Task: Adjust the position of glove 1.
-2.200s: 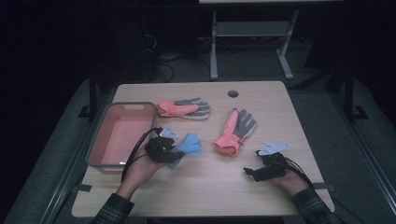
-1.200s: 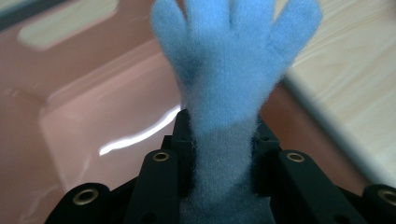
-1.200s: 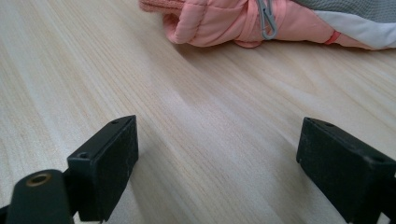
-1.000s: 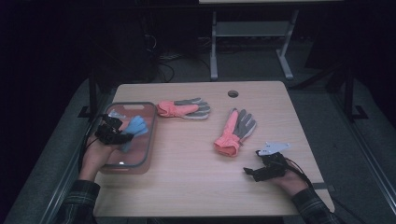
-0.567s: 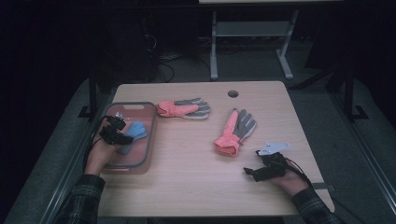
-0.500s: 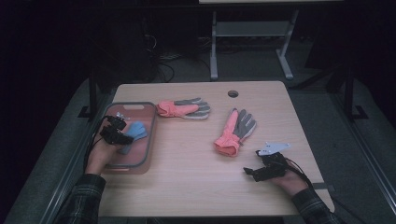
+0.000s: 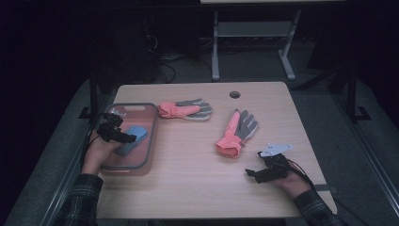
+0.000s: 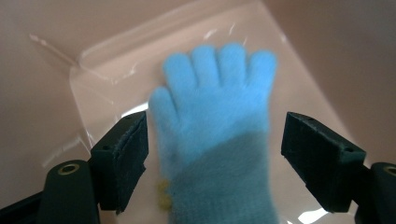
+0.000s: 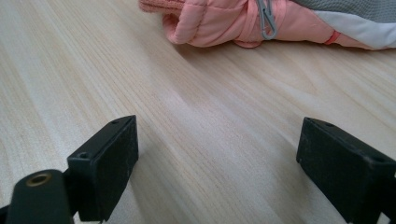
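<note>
**Blue glove lying in the tray, both sets of jaws spread**

Your left gripper (image 7: 123, 137) hangs over the pink tray (image 7: 149, 123) at the left edge of the table (image 7: 188, 179). Its jaws have just been opening and now stand wide, with the blue glove (image 8: 212, 130) lying between them but clear of both pads; a gap shows on each side in the left gripper view. The glove is a soft, fuzzy knit with five short rounded fingers, pale blue at the finger end and in shadow towards the cuff. It lies flat on the tray's smooth, glossy floor, which throws back small highlights. The tray is a shallow rectangle with rounded corners and a raised rim.

Your right gripper (image 7: 254, 174) sits low over the near right part of the table. Its jaws are spread wide as well, with only bare, pale wood grain between the black pads (image 9: 109, 163).

Just ahead of it lies a salmon and grey glove (image 7: 237, 133), puffy and quilted at the cuff, with a small grey clip (image 9: 265, 17) showing in the right gripper view. A second salmon and grey glove (image 7: 186, 109) lies just beside the tray's far right corner, well apart from both grippers.
</note>
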